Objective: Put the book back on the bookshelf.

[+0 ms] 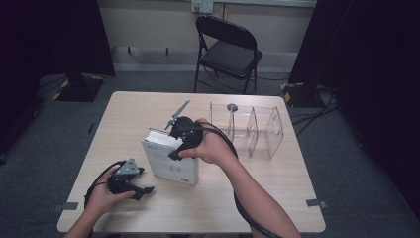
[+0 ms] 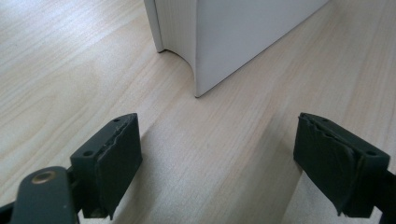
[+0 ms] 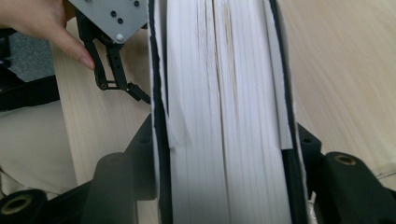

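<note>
We saw the white book (image 1: 171, 158) standing near the middle of the table (image 1: 247, 198), and our right tool (image 1: 179, 148) pinched it from above, jaws pressed on both covers. Our left tool (image 1: 141, 191) rested low beside the book, jaws spread wide, gripping nothing.

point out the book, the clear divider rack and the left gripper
book (image 1: 168, 161): high view, on its white cover.
clear divider rack (image 1: 270, 130): high view, on its right-hand panel.
left gripper (image 1: 141, 191): high view, midway between its fingertips.
</note>
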Tool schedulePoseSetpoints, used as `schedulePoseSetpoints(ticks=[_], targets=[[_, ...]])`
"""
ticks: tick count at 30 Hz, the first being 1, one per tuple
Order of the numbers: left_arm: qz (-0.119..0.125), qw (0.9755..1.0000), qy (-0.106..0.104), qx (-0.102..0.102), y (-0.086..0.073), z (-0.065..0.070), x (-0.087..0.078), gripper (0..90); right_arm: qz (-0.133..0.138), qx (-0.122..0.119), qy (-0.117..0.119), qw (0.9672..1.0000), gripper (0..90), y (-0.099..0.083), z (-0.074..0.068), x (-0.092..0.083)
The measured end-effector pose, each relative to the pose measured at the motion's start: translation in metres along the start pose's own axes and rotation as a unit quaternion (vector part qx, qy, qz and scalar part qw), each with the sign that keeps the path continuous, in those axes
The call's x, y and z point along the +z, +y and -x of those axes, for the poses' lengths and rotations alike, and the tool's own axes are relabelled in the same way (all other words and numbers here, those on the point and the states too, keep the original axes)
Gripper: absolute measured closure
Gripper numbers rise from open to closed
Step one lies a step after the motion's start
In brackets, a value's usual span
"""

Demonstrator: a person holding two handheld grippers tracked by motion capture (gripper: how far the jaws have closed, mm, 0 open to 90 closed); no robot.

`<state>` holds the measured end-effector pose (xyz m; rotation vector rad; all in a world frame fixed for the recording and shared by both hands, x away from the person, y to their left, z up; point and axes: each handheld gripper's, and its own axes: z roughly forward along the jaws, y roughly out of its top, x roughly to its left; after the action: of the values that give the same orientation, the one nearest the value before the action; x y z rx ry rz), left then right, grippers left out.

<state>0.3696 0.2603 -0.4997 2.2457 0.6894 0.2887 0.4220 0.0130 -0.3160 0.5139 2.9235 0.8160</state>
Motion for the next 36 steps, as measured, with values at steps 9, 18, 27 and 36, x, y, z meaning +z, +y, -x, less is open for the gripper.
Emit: schedulePoseSetpoints(ticks=[9, 18, 27, 36], targets=[[0.005, 1.0, -0.004, 0.001, -0.001, 0.0, 0.002, 10.7, -0.045, -0.007, -0.009, 0.9989, 42.0, 0.008, -0.001, 0.012], [0.005, 1.0, -0.004, 0.002, 0.0, 0.0, 0.002, 10.4, -0.076, -0.028, -0.016, 0.9965, 50.9, 0.011, -0.006, 0.016], [0.003, 1.0, -0.006, 0.0, 0.0, 0.0, 0.004, 8.6, -0.082, -0.013, -0.025, 0.9962, 52.5, 0.012, -0.009, 0.015], [0.003, 1.0, -0.006, 0.001, 0.0, 0.0, 0.004, 8.1, -0.084, -0.001, -0.017, 0.9963, 52.8, -0.002, -0.008, 0.005]])
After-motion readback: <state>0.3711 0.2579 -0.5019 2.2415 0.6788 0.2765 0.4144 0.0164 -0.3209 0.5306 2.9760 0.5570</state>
